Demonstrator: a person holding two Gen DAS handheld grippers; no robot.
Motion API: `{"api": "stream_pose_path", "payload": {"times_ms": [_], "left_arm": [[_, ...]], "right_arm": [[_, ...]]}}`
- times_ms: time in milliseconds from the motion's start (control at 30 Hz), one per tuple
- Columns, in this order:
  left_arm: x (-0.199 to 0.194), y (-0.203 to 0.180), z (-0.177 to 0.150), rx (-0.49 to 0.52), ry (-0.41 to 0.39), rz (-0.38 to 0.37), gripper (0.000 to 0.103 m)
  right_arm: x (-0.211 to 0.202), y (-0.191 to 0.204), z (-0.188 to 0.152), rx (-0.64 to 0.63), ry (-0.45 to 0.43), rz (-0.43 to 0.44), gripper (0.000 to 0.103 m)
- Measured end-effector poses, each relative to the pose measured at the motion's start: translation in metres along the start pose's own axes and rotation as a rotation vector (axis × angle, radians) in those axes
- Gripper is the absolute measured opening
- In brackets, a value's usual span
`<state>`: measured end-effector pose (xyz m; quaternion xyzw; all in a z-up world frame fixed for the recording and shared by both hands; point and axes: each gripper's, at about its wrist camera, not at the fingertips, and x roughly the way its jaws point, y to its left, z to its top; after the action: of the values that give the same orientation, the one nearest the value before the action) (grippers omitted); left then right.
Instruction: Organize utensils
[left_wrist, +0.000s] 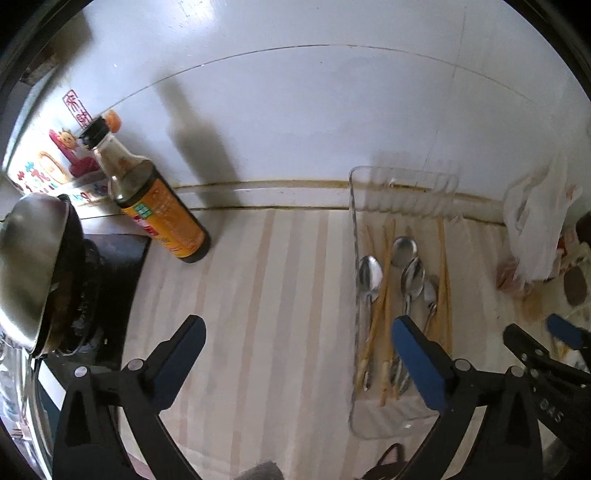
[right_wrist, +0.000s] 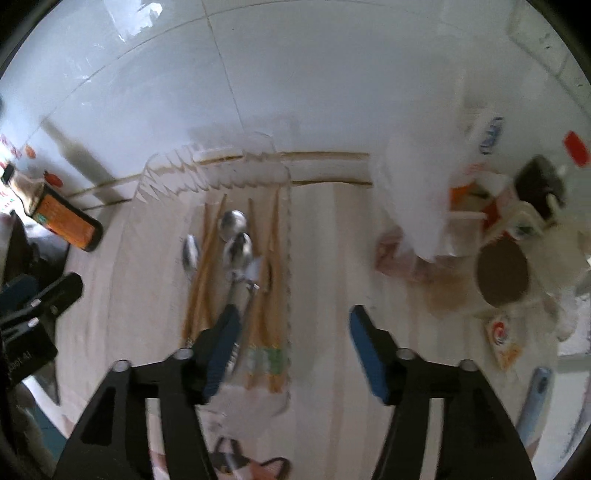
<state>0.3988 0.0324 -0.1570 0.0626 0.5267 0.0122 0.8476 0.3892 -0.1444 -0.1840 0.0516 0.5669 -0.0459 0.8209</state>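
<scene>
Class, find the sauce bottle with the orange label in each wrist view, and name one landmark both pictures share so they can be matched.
Left wrist view: the sauce bottle leans at left of centre, beside the stove and wok, far left of the clear tray.
Right wrist view: the sauce bottle sits at the far left edge, again left of the clear tray.
Shared landmark: the clear tray holding spoons and chopsticks.

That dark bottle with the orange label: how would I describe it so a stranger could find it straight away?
Start at the white tiled wall behind the striped counter. To the left of the clear tray of spoons and chopsticks, beside the stove's metal pot lid, stands the sauce bottle. It is the only tall thing there: dark liquid, black cap, orange label.
</scene>
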Motion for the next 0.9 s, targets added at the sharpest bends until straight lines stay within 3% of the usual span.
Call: {"api": "stream_pose_path", "payload": {"times_ms": [233, 600, 900], "left_arm": [[-0.010, -0.002, -0.026, 0.000, -0.011, -0.002, 0.103], [-0.048, 0.005, -0.058, -0.067, -0.043, 0.018, 0.103], [-0.126, 0.016, -0.095, -0.071, -0.161, -0.009, 0.103]], "right_arm": [[-0.017, -0.002, -0.032, -0.018, -0.044, -0.082, 0.101], [-0.061, -0.013, -0.057, -0.026, -0.143, -0.117, 0.103], [-0.137, -0.018, -0.099, -0.023, -0.255, -0.119, 0.103]]}}
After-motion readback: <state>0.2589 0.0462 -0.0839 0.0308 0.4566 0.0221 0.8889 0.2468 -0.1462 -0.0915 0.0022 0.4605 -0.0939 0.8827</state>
